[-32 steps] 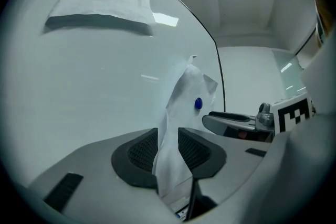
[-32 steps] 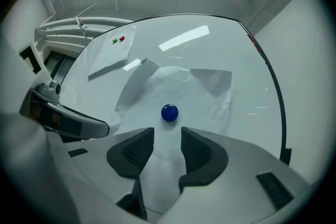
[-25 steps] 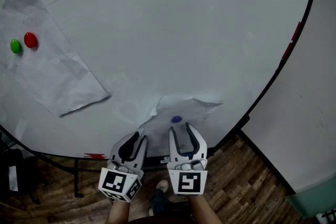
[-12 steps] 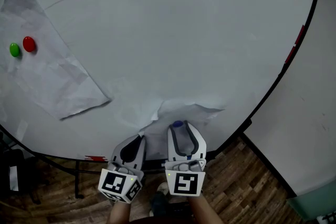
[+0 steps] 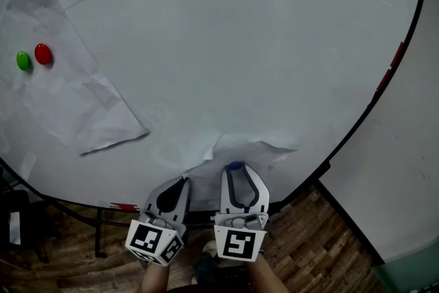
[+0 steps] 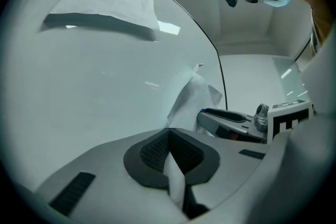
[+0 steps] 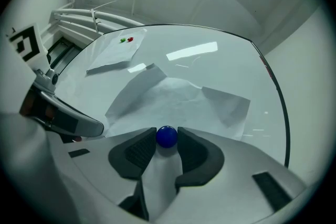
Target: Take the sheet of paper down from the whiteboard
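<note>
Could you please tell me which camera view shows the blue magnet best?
The right gripper view: the blue magnet shows whole between the jaw tips of the right gripper. The head view gives only a small blue dot at that gripper's tip; in the left gripper view the right gripper hides nearly all of it.

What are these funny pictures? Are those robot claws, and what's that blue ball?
No robot here: a person holds a gripper in each hand. One picture comes from a camera on the person's head, looking down. The other two come from cameras riding on each gripper. The big white surface is a whiteboard. The left gripper pinches a crumpled sheet of paper. The right gripper closes on the blue magnet sitting on that paper. A second sheet hangs farther away under a green magnet and a red magnet.
</note>
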Demonstrator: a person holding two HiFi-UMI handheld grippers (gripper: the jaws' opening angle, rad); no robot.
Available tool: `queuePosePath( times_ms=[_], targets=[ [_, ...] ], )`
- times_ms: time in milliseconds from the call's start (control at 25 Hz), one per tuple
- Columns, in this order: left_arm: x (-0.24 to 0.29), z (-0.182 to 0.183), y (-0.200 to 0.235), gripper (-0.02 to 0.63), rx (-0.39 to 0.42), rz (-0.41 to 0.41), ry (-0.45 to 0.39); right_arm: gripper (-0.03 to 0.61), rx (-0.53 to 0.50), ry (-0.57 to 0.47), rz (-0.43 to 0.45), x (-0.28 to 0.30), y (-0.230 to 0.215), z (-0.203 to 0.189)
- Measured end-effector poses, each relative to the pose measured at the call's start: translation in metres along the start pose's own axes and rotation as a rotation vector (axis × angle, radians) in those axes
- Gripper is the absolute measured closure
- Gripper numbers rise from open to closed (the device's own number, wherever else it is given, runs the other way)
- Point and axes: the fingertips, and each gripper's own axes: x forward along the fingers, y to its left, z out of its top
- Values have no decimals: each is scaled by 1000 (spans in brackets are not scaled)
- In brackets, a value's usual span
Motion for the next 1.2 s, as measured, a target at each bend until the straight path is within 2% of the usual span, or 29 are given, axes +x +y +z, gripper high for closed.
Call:
queuePosePath(
  times_ms=[280,560,720,880,1200],
  targets=[
    [-2,8,0,591,26,-2,-29,442,2,5,30,0,-1,-2],
    [-9,19,-6,591,58,-3,-59,442,8,-10,6,-1,-6,-1],
    [-12,19,-5,591,43,4,-62,442,71,-41,-19,-5,-9,5],
    [-13,19,-3,591,20,10,-65,442,7,-8,17,-9,-2,2],
    [-22,22,6,591,-15,31,-75,442,24,-21,6,-14,-4,4]
  ],
)
